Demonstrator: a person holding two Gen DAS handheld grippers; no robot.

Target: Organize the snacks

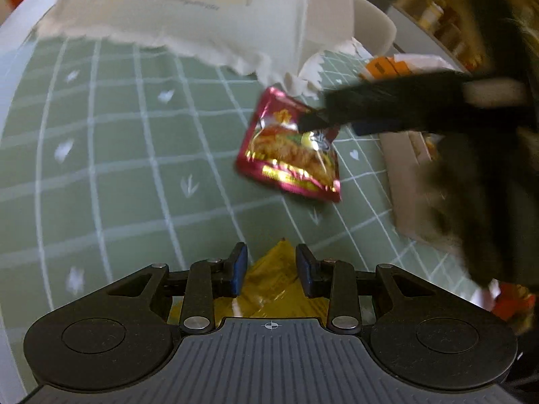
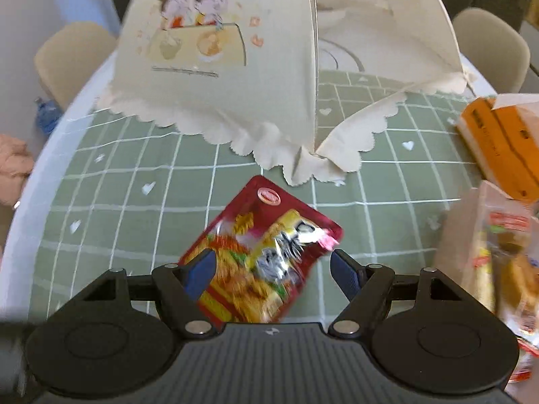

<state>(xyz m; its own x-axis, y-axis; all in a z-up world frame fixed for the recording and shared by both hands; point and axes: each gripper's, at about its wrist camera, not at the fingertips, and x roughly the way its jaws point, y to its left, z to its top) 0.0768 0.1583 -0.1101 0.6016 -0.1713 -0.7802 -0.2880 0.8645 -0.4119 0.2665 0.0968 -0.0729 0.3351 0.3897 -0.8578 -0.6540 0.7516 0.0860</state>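
A red snack packet [image 2: 259,256] lies on the green checked tablecloth [image 2: 118,202], between and below the spread fingers of my right gripper [image 2: 273,271], which is open around it. In the left wrist view the same red packet [image 1: 289,151] shows with the right gripper [image 1: 316,121] over its upper right corner. My left gripper [image 1: 271,269] has its jaws close on either side of a yellow snack packet [image 1: 269,282]; whether it grips the packet is unclear.
A cream folding food cover [image 2: 269,67] stands at the back of the table. An orange box [image 2: 498,148] and a beige container with snack packets [image 2: 498,252] sit at the right. Chairs [image 2: 70,57] stand behind the table.
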